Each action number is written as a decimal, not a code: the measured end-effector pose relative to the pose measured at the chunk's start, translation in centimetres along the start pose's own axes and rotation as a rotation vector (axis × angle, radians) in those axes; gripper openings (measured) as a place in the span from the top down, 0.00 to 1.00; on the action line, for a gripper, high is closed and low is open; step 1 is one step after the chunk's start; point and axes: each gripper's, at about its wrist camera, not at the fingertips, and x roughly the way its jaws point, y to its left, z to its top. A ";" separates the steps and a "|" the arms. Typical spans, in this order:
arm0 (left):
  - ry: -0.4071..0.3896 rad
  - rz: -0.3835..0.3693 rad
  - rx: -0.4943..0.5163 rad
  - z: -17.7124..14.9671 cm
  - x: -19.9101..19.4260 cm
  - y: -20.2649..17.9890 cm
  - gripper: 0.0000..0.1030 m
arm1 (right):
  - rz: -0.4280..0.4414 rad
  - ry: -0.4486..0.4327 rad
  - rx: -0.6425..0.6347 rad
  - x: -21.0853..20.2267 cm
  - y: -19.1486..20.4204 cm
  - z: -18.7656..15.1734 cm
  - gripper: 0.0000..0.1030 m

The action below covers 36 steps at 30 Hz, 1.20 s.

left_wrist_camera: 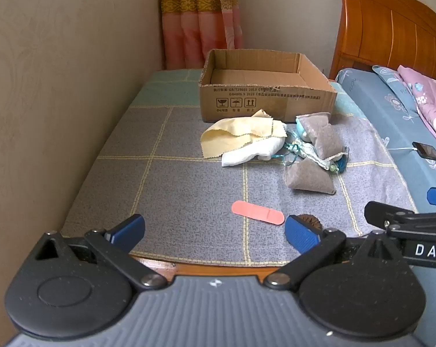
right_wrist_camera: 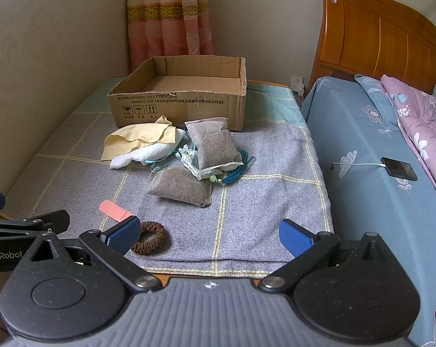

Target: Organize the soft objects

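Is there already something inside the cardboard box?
No, the cardboard box shows only its bare bottom, and the yellow cloth lies outside on the table.

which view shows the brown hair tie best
The right wrist view: the hair tie shows as a nearly whole ring. In the left wrist view, the left claw's finger hides most of the hair tie.

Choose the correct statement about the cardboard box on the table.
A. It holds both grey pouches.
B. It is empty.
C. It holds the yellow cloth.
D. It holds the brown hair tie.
B: only the bare bottom of the cardboard box shows inside, while the yellow cloth, the grey pouches and the brown hair tie all lie on the table in front of it.
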 end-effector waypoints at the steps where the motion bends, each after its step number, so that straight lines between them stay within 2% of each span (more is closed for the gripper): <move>1: 0.000 0.000 0.001 0.0 0.0 0.0 0.01 | 0.000 -0.001 0.000 0.0 0.0 0.0 0.00; 33: 0.000 -0.014 0.028 0.1 0.3 0.1 0.01 | -0.002 -0.017 -0.021 -0.1 0.2 0.1 0.00; 36: -0.026 -0.027 0.048 0.2 0.2 0.2 0.01 | 0.013 -0.037 -0.047 -0.1 0.3 0.1 0.00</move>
